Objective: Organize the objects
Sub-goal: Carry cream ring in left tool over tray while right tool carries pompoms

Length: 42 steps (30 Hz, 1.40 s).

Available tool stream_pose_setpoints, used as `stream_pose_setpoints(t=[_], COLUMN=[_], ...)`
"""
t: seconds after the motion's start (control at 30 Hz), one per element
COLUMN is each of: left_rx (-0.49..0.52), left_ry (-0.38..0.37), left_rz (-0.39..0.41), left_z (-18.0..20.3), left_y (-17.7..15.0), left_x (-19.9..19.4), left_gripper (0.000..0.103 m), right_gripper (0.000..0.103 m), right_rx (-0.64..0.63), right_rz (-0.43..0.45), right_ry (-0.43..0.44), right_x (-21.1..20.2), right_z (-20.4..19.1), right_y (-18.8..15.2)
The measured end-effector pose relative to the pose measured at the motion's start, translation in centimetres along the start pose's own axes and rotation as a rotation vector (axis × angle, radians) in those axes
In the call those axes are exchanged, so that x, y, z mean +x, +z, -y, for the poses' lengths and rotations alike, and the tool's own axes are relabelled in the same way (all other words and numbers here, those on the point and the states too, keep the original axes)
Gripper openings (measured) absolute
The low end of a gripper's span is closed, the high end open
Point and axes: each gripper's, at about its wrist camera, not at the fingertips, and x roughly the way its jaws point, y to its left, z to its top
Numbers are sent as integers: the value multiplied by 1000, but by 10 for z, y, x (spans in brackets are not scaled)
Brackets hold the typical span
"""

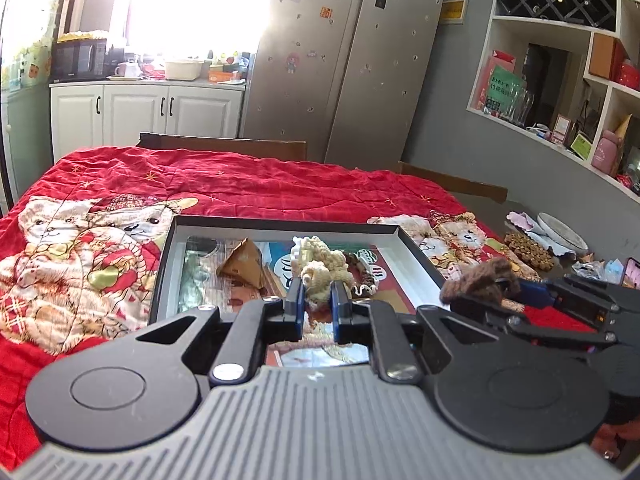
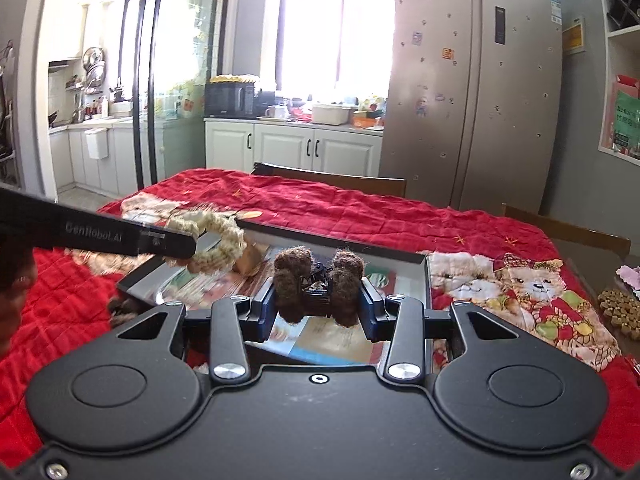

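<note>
My left gripper point(image 1: 318, 294) is shut on a cream fluffy hair tie point(image 1: 320, 268) and holds it above a shallow black-rimmed box point(image 1: 280, 226) on the red quilt. In the right wrist view the left gripper point(image 2: 188, 248) reaches in from the left with the cream hair tie point(image 2: 220, 236) hanging from its tip. My right gripper point(image 2: 318, 298) is shut on a brown fuzzy hair clip point(image 2: 288, 280), lifted over the box point(image 2: 427, 280). From the left wrist view, the right gripper point(image 1: 516, 288) and its brown clip point(image 1: 476, 280) are at the right.
In the box lie a brown paper wedge point(image 1: 244, 266) and a dark patterned piece point(image 1: 366, 276). A beaded mat point(image 1: 528, 250), a white plate point(image 1: 560, 232) and a phone point(image 1: 632, 272) sit right of the quilt. Wooden chairs point(image 2: 332, 180) stand along the far edge.
</note>
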Motion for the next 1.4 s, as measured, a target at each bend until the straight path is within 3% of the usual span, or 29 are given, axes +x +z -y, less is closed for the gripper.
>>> stream_pose_setpoints(t=[0.2, 0.57, 0.9, 1.4], left_rx=[10, 26, 25, 39], left_ry=[18, 73, 89, 94], left_rz=[-1, -9, -39, -56], left_z=[2, 4, 3, 6], left_y=[12, 27, 26, 17], left_x=[18, 62, 102, 132], left_gripper=[16, 16, 16, 16], right_gripper=[39, 39, 39, 39], right_rx=[-2, 60, 104, 148], right_rz=[24, -14, -62, -87], right_ry=[-57, -83, -92, -89], right_x=[25, 91, 144, 176], right_z=[12, 37, 54, 69], right_y=[18, 34, 22, 9])
